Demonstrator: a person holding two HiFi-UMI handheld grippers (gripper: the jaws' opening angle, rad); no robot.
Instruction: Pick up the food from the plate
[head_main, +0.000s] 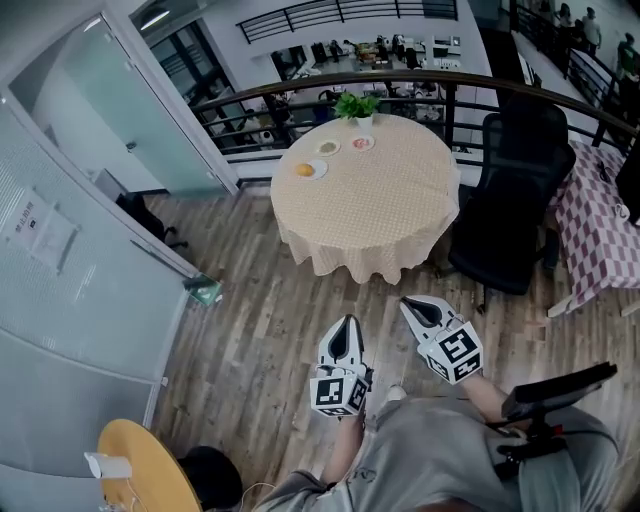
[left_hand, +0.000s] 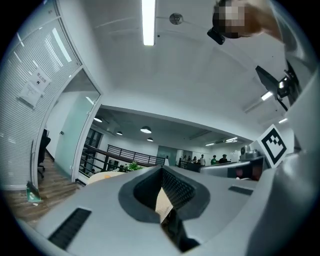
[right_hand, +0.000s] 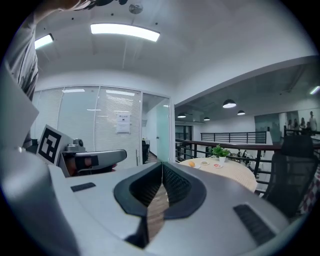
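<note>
A round table (head_main: 380, 200) with a beige cloth stands well ahead of me. On its far side sit three small plates: one with an orange food (head_main: 306, 170), one with a pale food (head_main: 328, 148), one with a reddish food (head_main: 362, 143). In the right gripper view the same plates (right_hand: 205, 163) show small and far off. My left gripper (head_main: 346, 327) and right gripper (head_main: 411, 304) are held low near my body, over the wood floor, both shut and empty. The left gripper view catches only the table's edge (left_hand: 107, 176) past the jaw tips (left_hand: 162, 171).
A potted green plant (head_main: 357, 106) stands at the table's far edge. A black office chair (head_main: 505, 200) is right of the table, a checked-cloth table (head_main: 600, 215) further right. Glass partition walls (head_main: 70, 240) line the left; a curved railing (head_main: 300, 90) runs behind. A small yellow table (head_main: 145, 470) is near left.
</note>
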